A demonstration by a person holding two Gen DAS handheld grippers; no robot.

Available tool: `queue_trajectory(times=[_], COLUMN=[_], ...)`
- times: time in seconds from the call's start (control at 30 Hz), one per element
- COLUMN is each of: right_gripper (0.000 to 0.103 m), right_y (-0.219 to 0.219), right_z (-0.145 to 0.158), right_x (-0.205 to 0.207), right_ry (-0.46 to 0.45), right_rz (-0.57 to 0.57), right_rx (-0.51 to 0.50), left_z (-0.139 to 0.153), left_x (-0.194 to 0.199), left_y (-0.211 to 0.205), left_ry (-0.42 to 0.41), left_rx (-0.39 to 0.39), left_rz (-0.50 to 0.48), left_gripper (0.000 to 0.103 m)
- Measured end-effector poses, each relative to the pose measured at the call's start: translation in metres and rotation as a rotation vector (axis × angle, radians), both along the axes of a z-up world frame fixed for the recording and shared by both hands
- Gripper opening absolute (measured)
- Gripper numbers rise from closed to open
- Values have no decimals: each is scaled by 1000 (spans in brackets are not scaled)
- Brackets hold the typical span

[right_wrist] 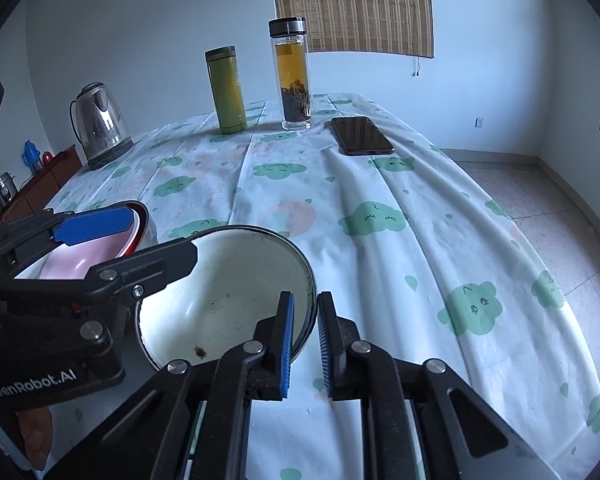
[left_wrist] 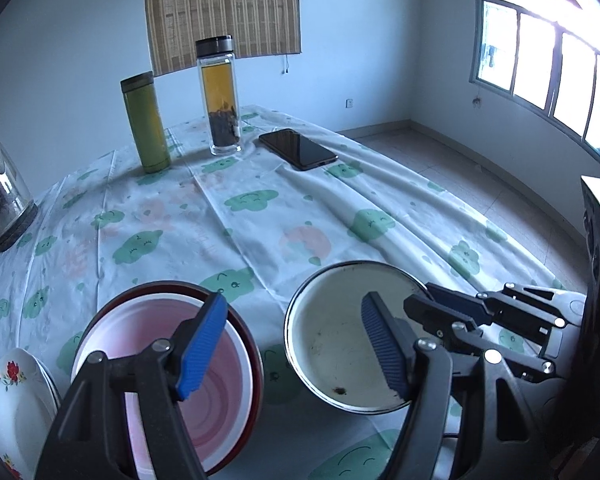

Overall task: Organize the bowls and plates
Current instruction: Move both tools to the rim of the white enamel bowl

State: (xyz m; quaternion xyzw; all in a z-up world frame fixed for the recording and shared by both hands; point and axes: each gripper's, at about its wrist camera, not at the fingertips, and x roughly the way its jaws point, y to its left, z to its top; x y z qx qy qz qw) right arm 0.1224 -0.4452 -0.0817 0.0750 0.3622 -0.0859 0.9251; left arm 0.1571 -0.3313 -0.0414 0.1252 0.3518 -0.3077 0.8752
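Right gripper: fingers drawn close, pinching the near right rim of the white bowl. Left pad sits inside the wall, right pad outside it. The bowl rests on the cloud-print tablecloth; dark specks and a brown spot on its inner face.

Left gripper: fingers spread wide, nothing between the pads. Its right finger hangs over the white bowl's interior; its left finger hangs over the pink bowl. Cannot tell whether either finger touches.

The pink bowl is nested in a red bowl, just left of the white bowl, with a strip of cloth between them. Outside the left finger, at the frame's low corner: a white flowered plate, more rims stacked under it.

Well beyond both sets of fingertips, upright at the table's far end: green flask and glass tea bottle, with a dark phone lying flat to the right of them. Steel kettle far left.
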Motion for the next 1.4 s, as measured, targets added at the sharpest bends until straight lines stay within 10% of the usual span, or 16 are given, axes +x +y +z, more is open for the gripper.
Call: queue_trajectory(times=[0.43,1.07,1.4], right_gripper=[10,10,11], right_y=[-23,-24,-17], right_z=[6,2,1], right_x=[-14,-23,-23], right_ry=[5,-46,-57], right_rz=[-58,-25,-20], right_rx=[-41,13,25], left_z=[0,-25,-24], left_x=[-16,-19,-23], left_y=[-7,-18,-19], left_ry=[2,58,48], left_rx=[0,33,19], left_rz=[-26,-4,-29], left_gripper=[68,27,26])
